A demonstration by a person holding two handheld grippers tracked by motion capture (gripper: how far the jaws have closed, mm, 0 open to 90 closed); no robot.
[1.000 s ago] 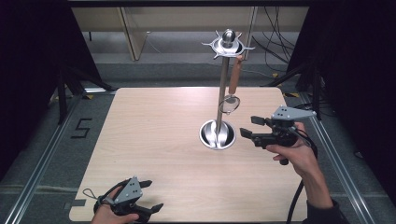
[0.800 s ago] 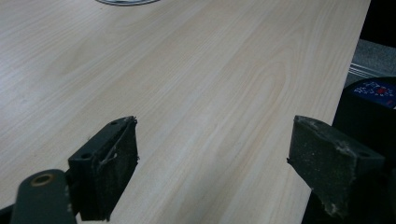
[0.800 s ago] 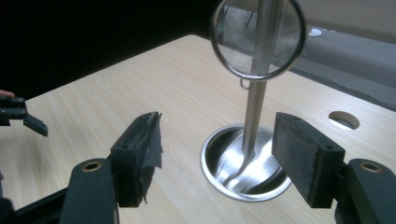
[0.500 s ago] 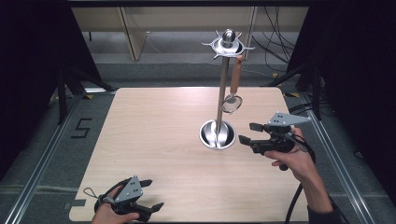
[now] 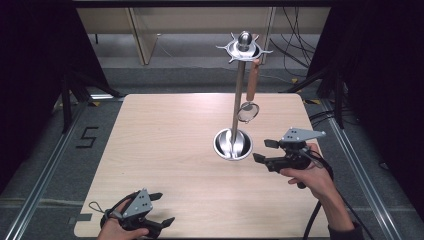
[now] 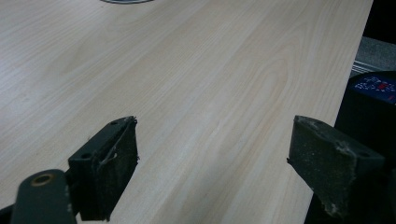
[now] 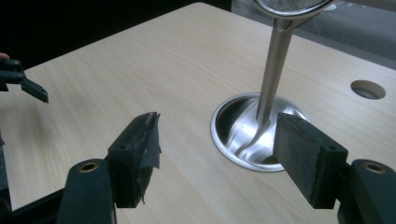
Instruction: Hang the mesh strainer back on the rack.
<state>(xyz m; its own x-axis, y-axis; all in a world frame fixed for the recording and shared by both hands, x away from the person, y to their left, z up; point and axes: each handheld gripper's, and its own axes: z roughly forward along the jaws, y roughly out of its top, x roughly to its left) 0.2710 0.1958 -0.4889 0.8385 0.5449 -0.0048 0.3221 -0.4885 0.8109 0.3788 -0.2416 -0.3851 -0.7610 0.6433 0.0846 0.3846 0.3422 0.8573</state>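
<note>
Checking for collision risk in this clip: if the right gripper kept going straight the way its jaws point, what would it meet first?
Most likely the round steel base of the utensil stand, just ahead of the open right gripper; the stand's pole rises right behind it. Depth is hard to judge.

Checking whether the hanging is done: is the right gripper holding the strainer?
No, the right gripper is open and empty beside the stand's base, while the strainer hangs from the stand.

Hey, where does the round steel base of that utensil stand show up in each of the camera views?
High view: the steel base sits right of the table's centre, just left of the right gripper.
Left gripper view: a sliver of its rim at the top edge.
Right gripper view: right of centre, partly behind the right-hand jaw.
Shared landmark: the pale wooden table.
</note>
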